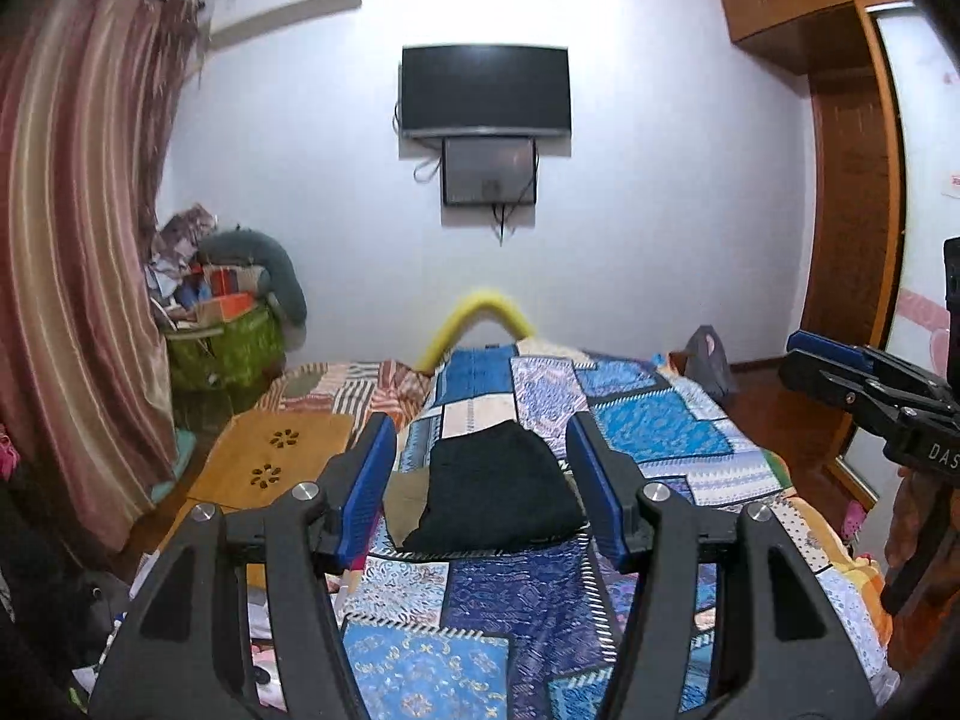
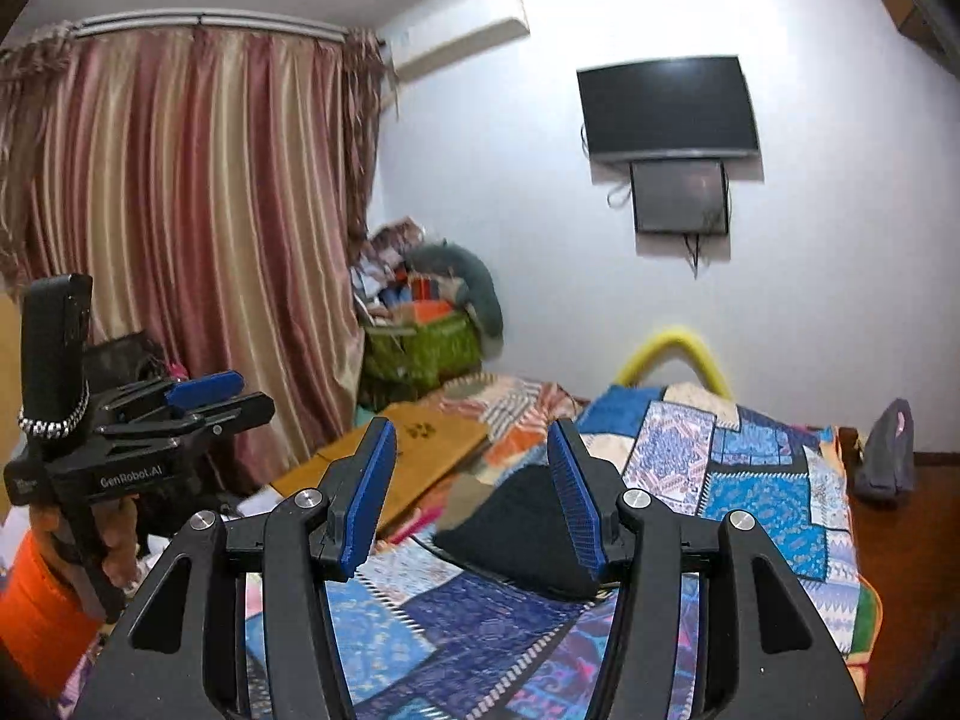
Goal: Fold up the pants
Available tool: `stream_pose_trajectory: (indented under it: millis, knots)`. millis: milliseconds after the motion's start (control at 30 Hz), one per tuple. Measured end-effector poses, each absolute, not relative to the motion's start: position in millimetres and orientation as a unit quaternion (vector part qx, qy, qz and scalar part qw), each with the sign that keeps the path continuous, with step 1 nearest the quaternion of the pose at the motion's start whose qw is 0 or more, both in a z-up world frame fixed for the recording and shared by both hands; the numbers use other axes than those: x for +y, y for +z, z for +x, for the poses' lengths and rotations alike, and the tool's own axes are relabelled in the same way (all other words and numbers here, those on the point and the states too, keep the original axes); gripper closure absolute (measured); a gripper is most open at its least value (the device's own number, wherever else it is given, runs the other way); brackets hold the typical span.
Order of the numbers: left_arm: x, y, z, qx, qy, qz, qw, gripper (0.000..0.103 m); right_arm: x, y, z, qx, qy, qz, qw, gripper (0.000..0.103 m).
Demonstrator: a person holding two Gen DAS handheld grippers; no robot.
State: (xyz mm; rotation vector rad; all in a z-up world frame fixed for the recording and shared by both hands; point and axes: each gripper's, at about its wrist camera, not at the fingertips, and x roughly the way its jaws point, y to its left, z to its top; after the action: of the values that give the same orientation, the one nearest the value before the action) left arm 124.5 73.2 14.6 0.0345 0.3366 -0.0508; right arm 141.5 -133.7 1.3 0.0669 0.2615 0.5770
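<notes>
The black pants lie folded in a compact bundle on the blue patchwork quilt of the bed. My left gripper is open and empty, held above the bed short of the pants. My right gripper is open and empty too, raised over the near part of the bed with the pants ahead between its fingers. The right gripper also shows at the right edge of the left wrist view. The left gripper shows at the left of the right wrist view.
A wooden lap table lies on the bed's left side beside a tan cloth. A green basket of clutter stands by the striped curtain. A TV hangs on the far wall. A wardrobe stands at right.
</notes>
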Motion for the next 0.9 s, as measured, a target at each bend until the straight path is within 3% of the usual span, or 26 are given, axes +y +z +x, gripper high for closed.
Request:
stream_pose_trajectory:
  millis: [100,200,333,400,567,900]
  knots:
    - [65.3,8.1,98.0,0.153,-0.026,0.013,0.988,0.034,-132.5,-4.4,115.0,0.109,0.278,0.032,0.954,0.052]
    - [58.9,1.2,80.4,0.144,-0.031,0.011,0.989,0.020,-130.0,-7.8,95.6,0.092,0.269,0.027,0.958,0.037]
    - [50.5,-7.4,59.5,0.128,-0.022,0.016,0.991,0.013,-129.4,-9.0,81.8,0.082,0.260,0.032,0.961,0.018]
    - [48.5,-10.5,54.7,0.126,-0.022,0.012,0.992,0.008,-128.1,-10.6,79.0,0.080,0.251,0.028,0.964,0.017]
    - [44.8,-15.3,43.9,0.114,-0.021,0.006,0.993,0.003,-130.2,-14.2,75.1,0.076,0.226,0.034,0.970,0.001]
    - [41.3,-20.2,39.9,0.110,-0.019,-0.001,0.994,0.001,-133.4,-18.6,69.7,0.087,0.216,0.035,0.972,0.001]
